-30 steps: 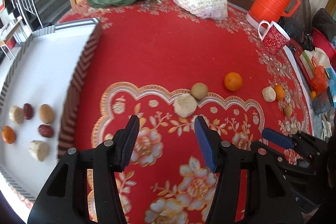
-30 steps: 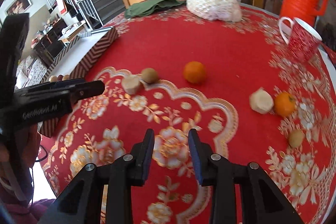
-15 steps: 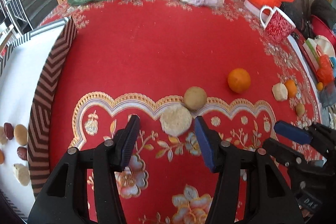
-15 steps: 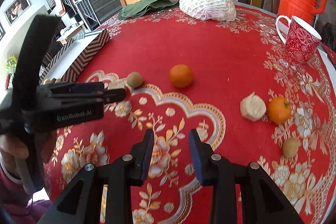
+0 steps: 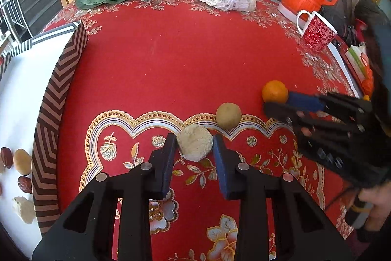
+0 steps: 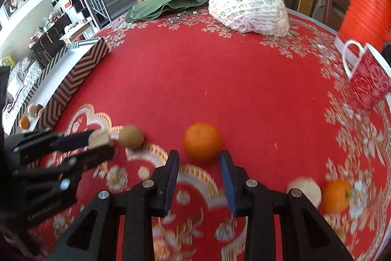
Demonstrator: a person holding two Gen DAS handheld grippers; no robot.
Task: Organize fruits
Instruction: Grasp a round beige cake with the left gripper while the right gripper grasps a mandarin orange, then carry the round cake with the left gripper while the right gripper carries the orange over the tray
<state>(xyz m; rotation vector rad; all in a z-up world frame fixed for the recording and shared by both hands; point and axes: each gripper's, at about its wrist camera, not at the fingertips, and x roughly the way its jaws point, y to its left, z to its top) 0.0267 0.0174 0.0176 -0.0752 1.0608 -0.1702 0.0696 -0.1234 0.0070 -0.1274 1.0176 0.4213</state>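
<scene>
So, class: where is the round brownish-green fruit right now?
In the left wrist view the brownish-green fruit sits on the red tablecloth, between the pale peeled chunk and the orange.

On the red cloth: two oranges (image 6: 202, 141), two pale lumps (image 5: 194, 146), one mug (image 5: 317, 31).

Light: bright daylight, even across the red tablecloth (image 5: 185, 60).
Source: far windows; the white tray (image 5: 17, 89) at left is washed out.
Shadows: soft and short beneath the fruit.
Blur: left wrist view is sharp; right wrist view is smeared near its lower edge and right side.
Distortion: strong fisheye bending, with black corners in both views.
</scene>
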